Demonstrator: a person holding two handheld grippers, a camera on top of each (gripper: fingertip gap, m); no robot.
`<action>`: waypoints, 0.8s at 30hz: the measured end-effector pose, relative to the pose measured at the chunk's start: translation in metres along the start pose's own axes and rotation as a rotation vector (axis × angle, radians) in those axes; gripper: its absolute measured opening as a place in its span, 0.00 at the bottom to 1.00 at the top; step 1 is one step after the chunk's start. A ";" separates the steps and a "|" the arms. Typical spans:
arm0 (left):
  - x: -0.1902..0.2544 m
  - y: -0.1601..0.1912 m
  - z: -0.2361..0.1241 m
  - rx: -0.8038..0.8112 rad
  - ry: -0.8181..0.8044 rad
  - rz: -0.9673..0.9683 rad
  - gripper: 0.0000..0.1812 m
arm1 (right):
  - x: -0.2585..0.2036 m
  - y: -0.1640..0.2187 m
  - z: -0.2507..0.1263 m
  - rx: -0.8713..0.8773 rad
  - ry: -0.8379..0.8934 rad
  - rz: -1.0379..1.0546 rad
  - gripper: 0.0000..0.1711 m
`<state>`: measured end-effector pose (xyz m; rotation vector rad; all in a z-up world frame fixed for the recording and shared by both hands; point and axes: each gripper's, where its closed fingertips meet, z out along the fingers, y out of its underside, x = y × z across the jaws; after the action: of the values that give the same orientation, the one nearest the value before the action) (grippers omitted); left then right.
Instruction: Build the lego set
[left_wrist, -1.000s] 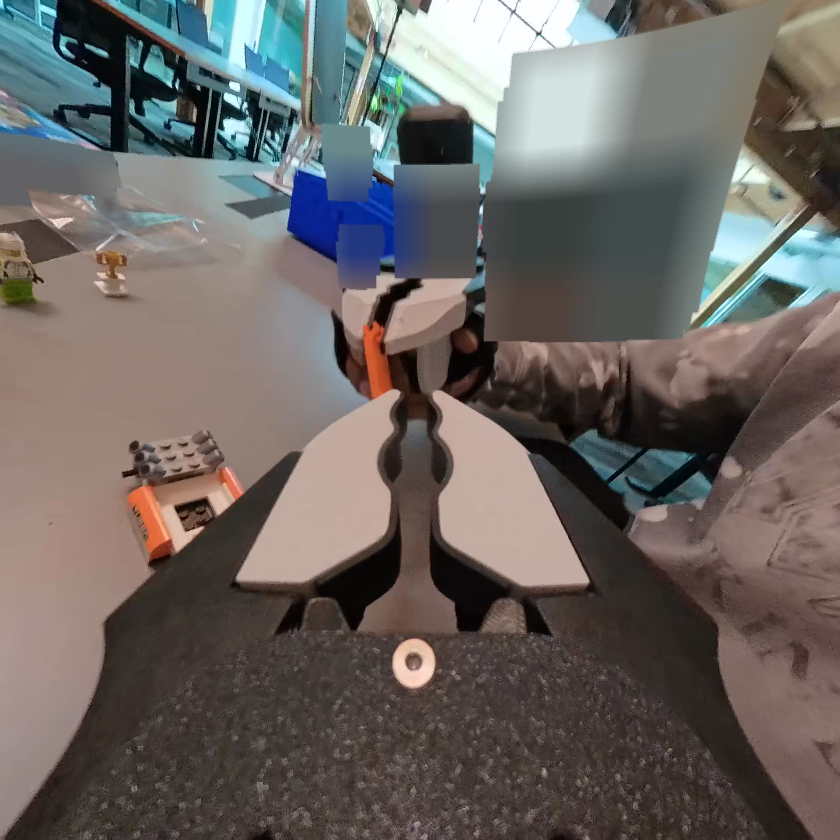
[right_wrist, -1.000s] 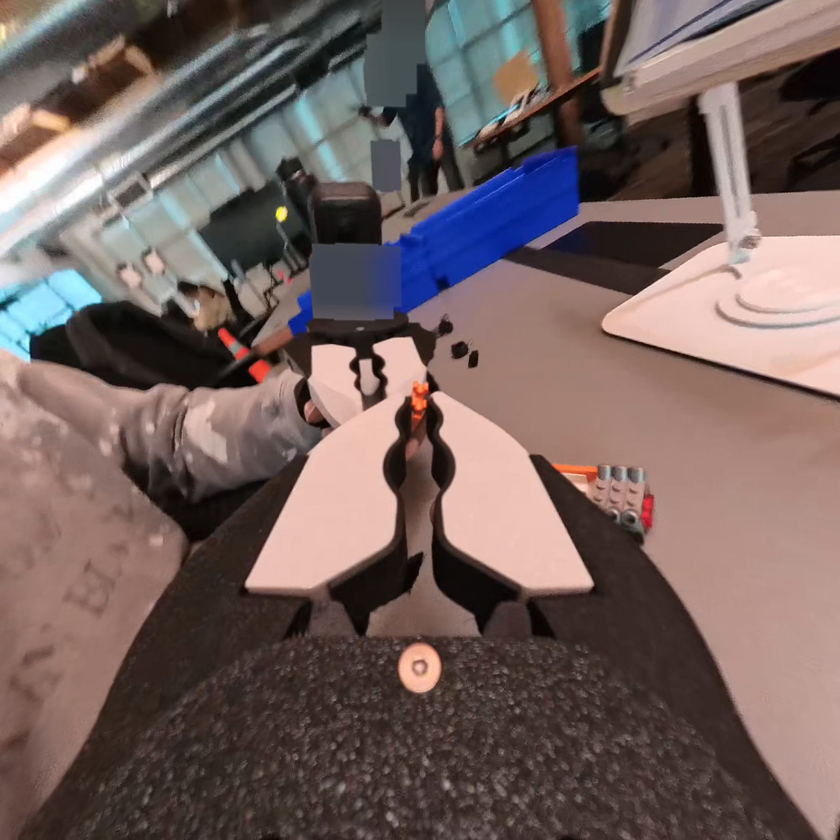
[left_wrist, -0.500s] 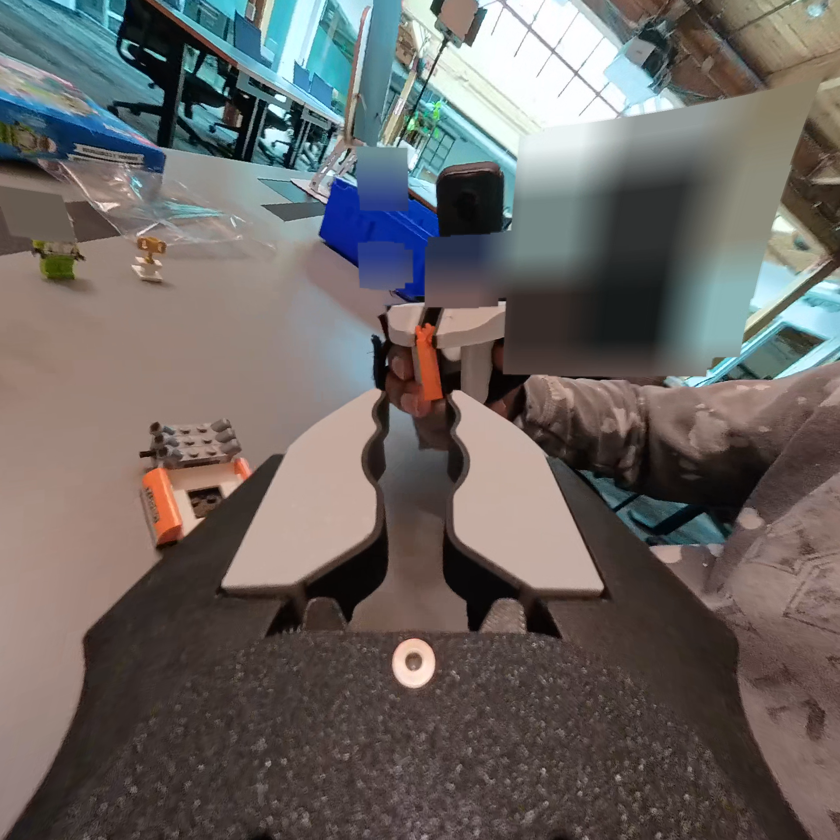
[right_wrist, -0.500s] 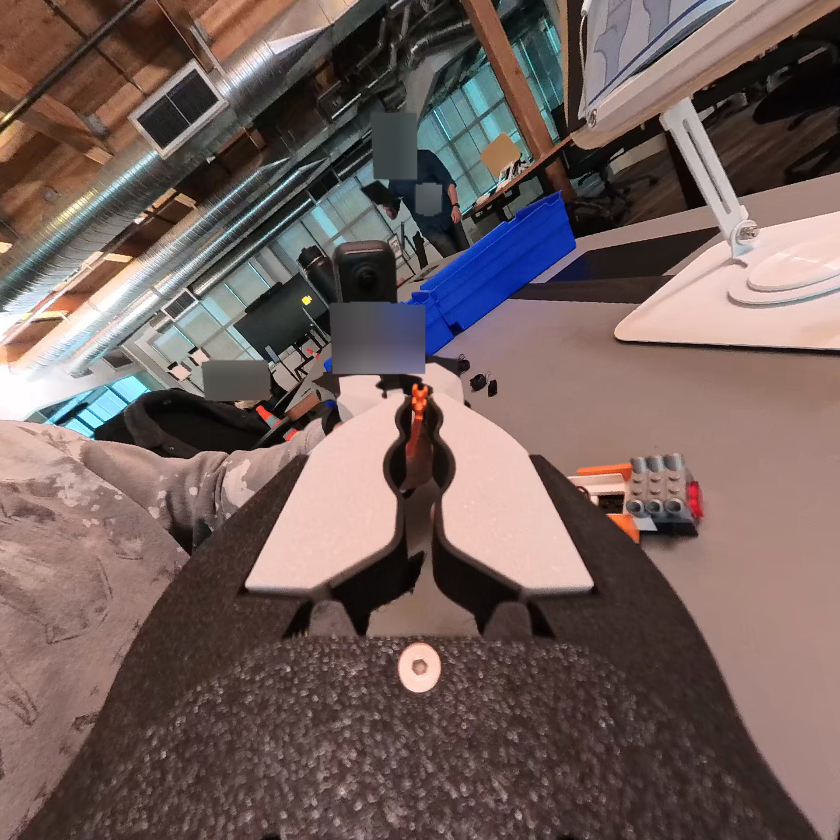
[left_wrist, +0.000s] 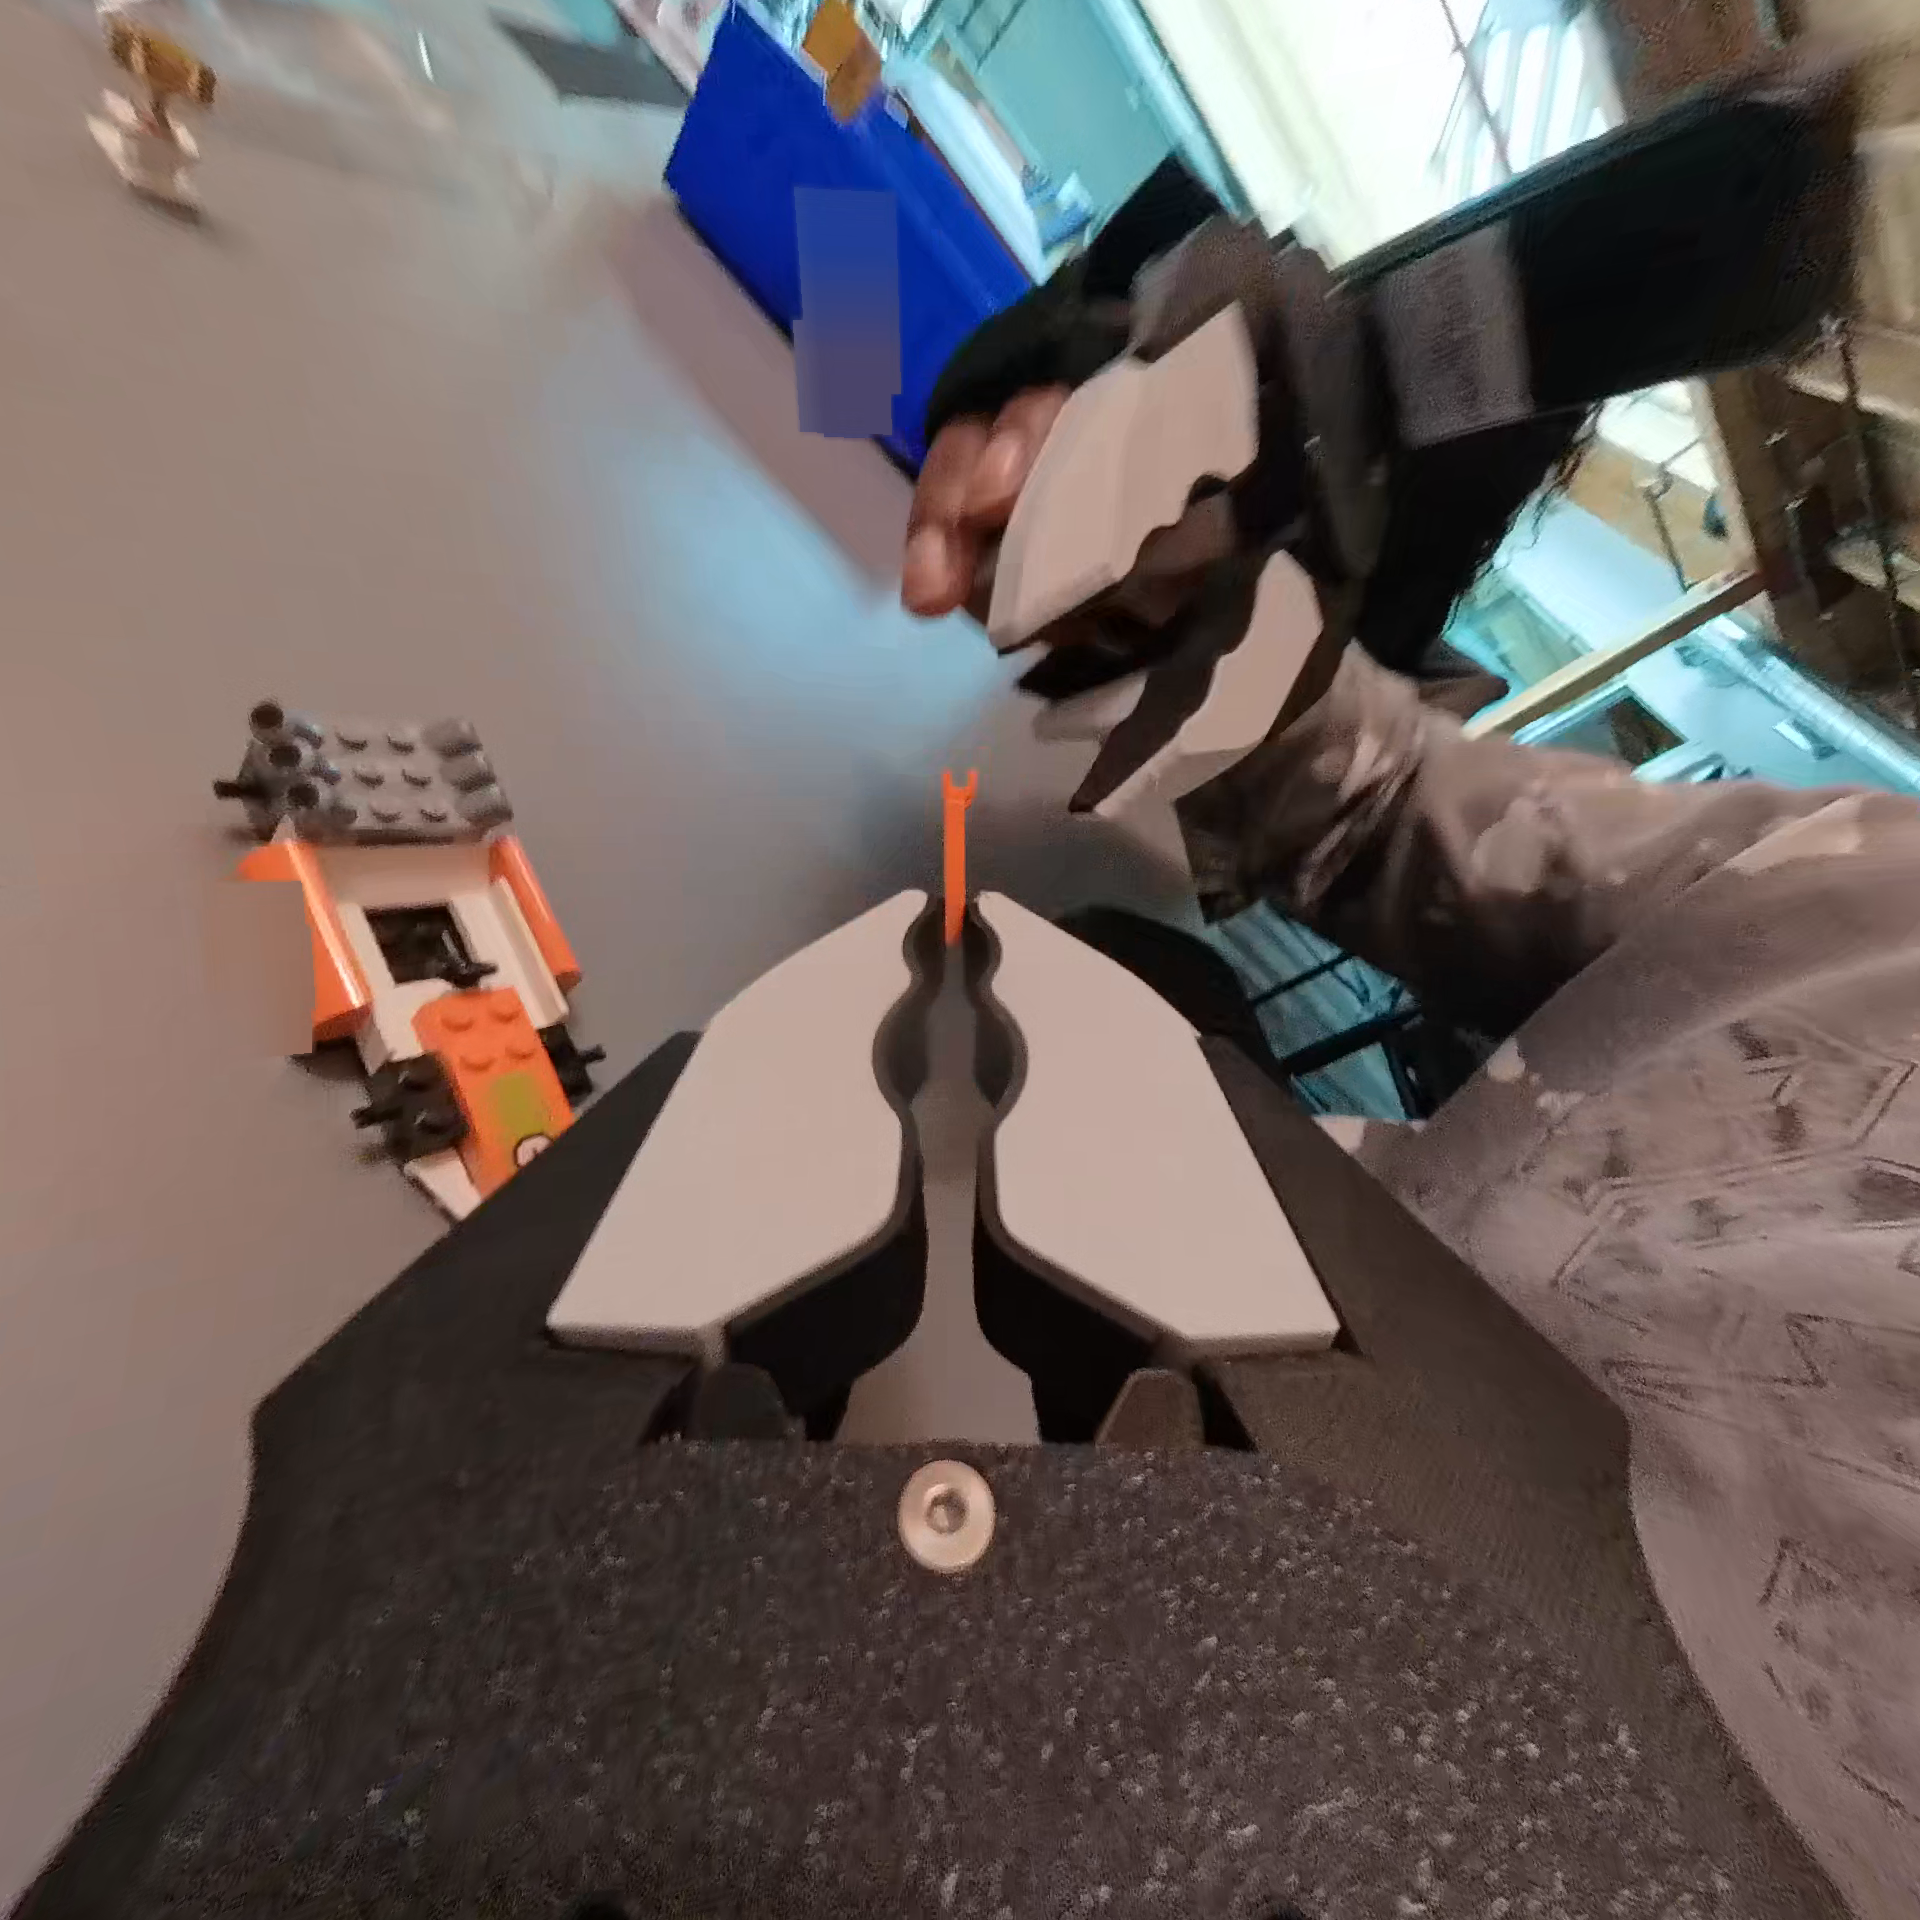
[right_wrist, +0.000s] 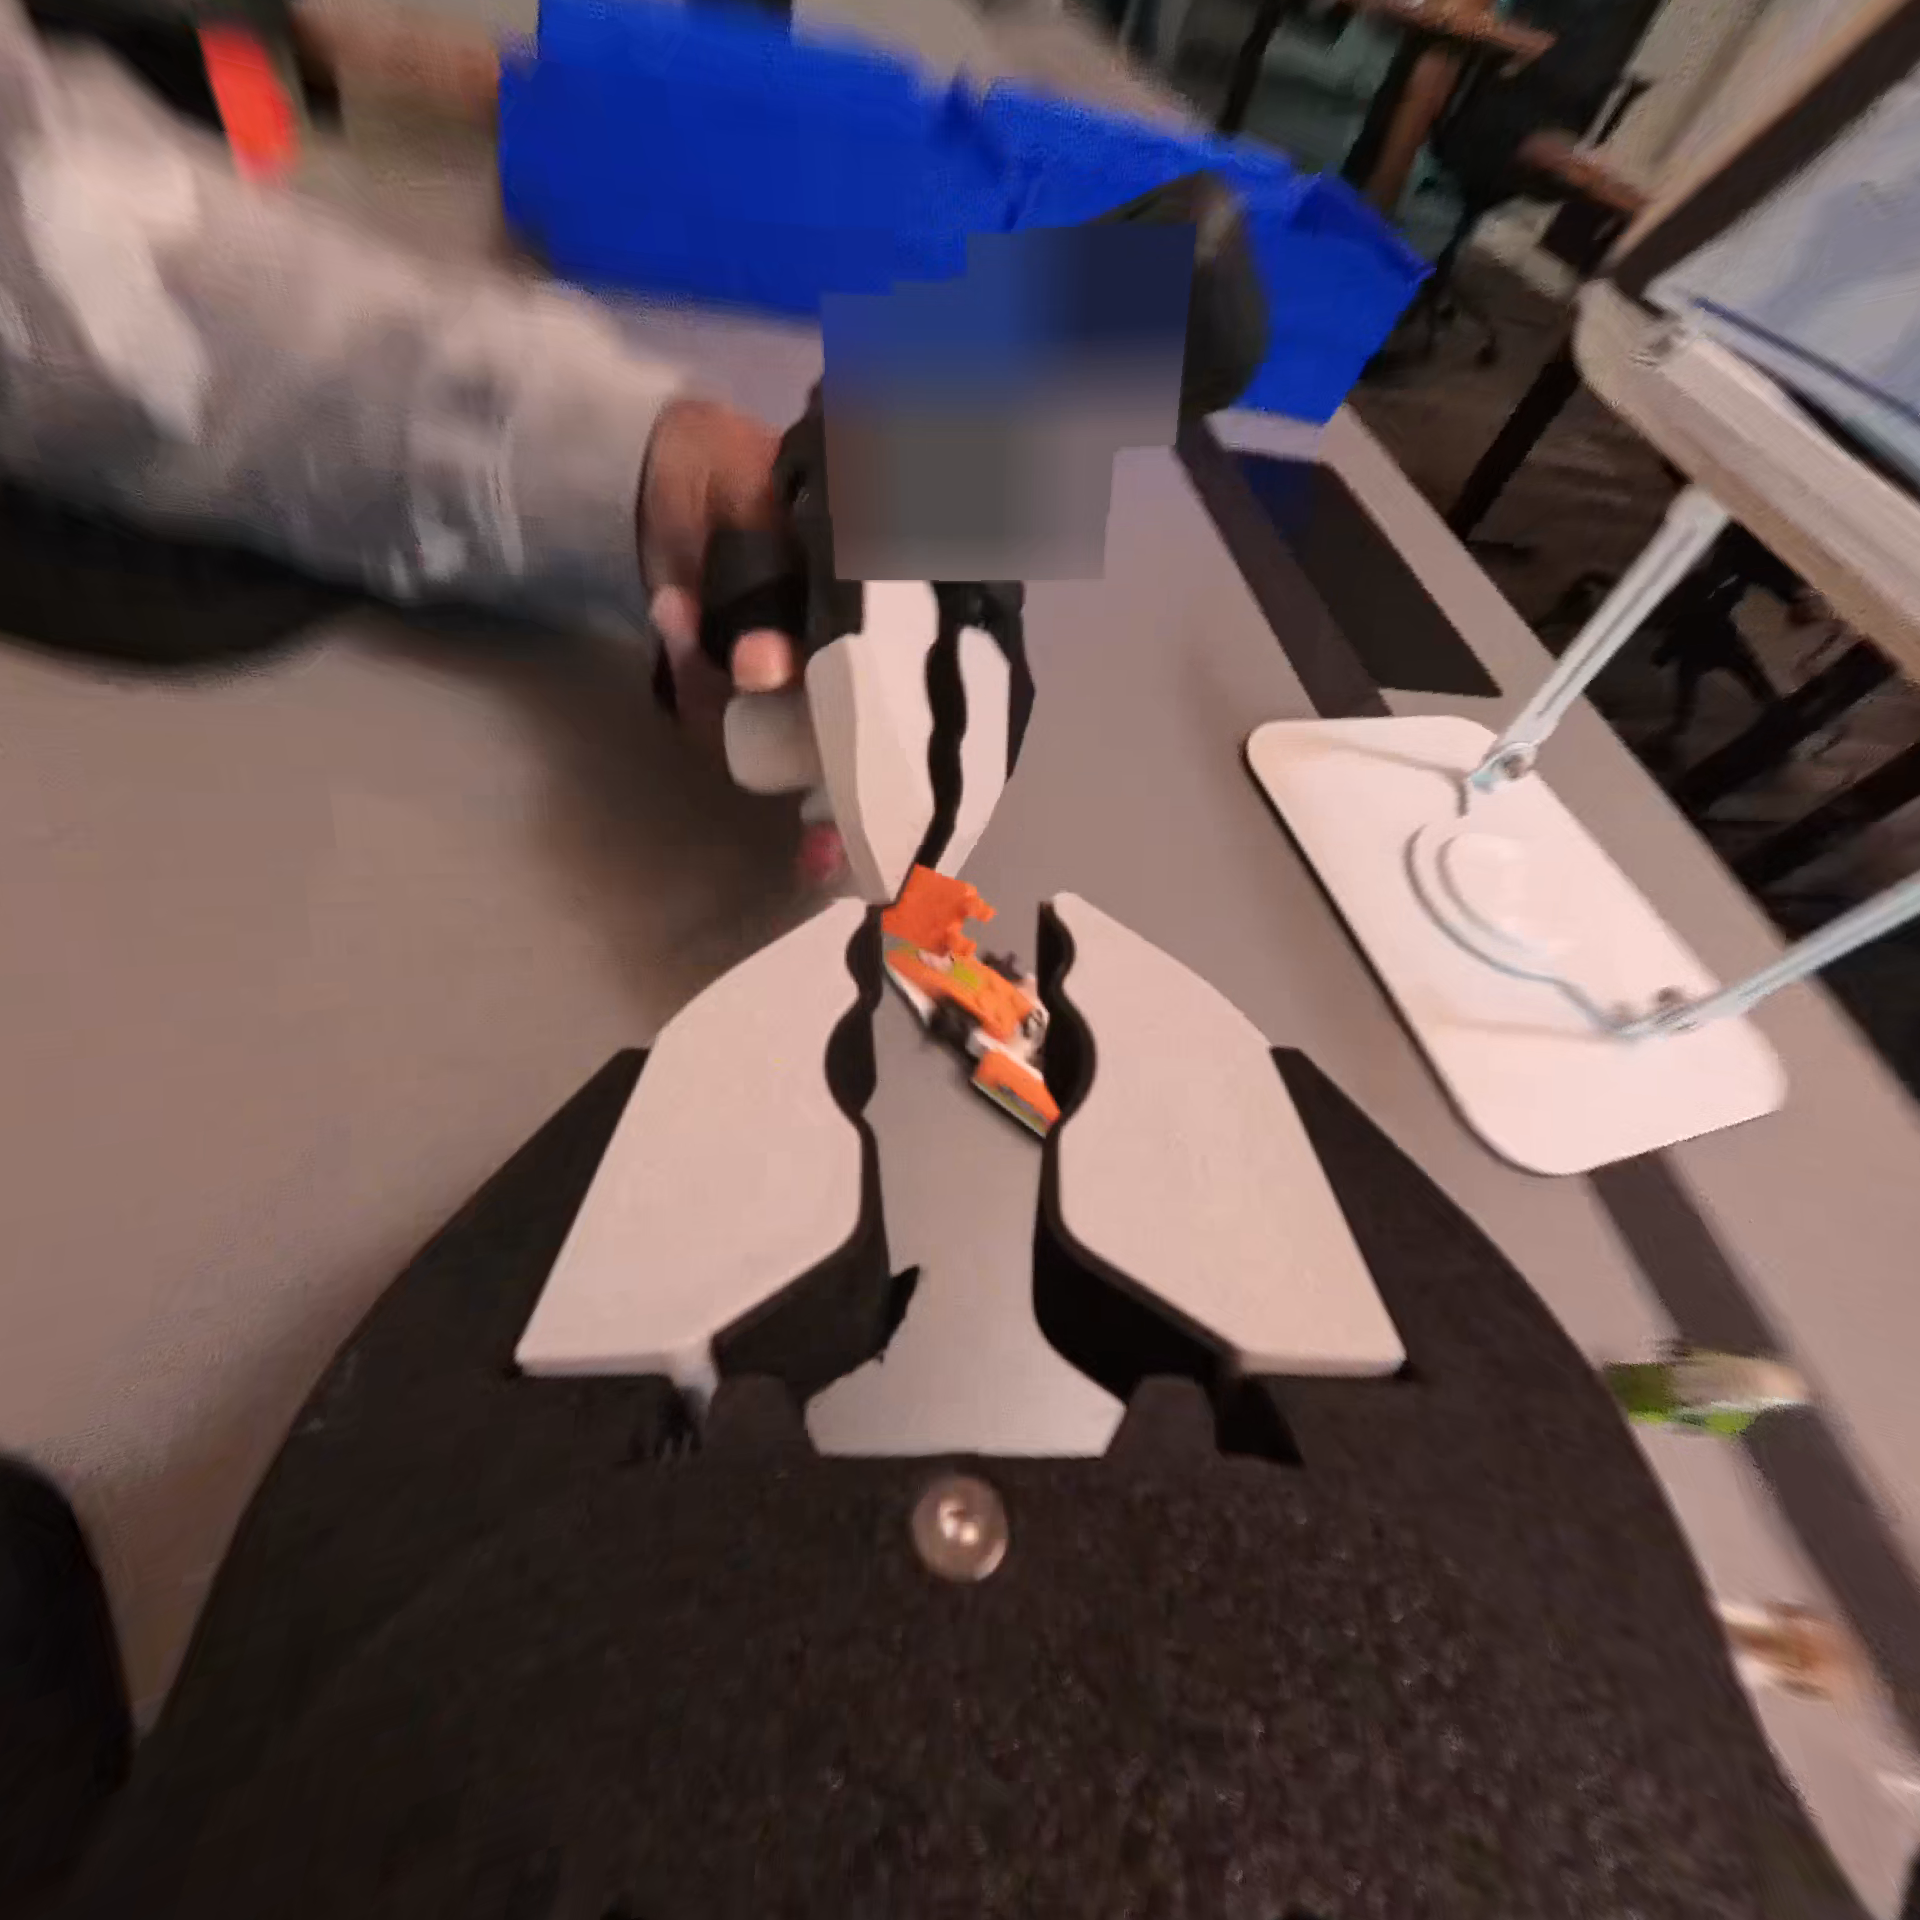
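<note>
Once right claw's (right_wrist: 951, 920), orange piece (left_wrist: 954, 862) now left claw's (left_wrist: 951, 906).

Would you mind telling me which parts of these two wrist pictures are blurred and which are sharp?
Left wrist view: the thin orange lego piece and the orange-and-white lego vehicle are sharp; the right hand-held gripper is motion-smeared.
Right wrist view: the blue plastic bin and grey patterned sleeve are blurred.

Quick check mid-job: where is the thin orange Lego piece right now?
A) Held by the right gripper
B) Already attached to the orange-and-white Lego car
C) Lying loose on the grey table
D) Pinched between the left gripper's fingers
D: in the left wrist view the thin orange Lego piece sticks out from the closed tips of the left gripper, while the right gripper stands open and empty.
</note>
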<state>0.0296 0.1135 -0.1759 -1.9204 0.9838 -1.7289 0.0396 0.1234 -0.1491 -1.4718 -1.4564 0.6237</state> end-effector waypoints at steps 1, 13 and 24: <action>-0.002 0.004 0.002 -0.032 -0.009 -0.006 0.02 | -0.001 0.004 0.002 -0.085 -0.010 -0.104 0.18; -0.011 0.015 0.010 -0.124 -0.036 -0.070 0.02 | -0.014 0.039 0.027 -0.474 -0.101 -0.690 0.10; -0.099 0.014 -0.006 -0.312 -0.741 0.352 0.40 | 0.033 0.066 0.003 -0.479 -0.026 -0.401 0.10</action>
<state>0.0205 0.1753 -0.2545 -2.1445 1.2184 -0.6025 0.0741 0.1657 -0.1989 -1.4559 -1.9445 0.0444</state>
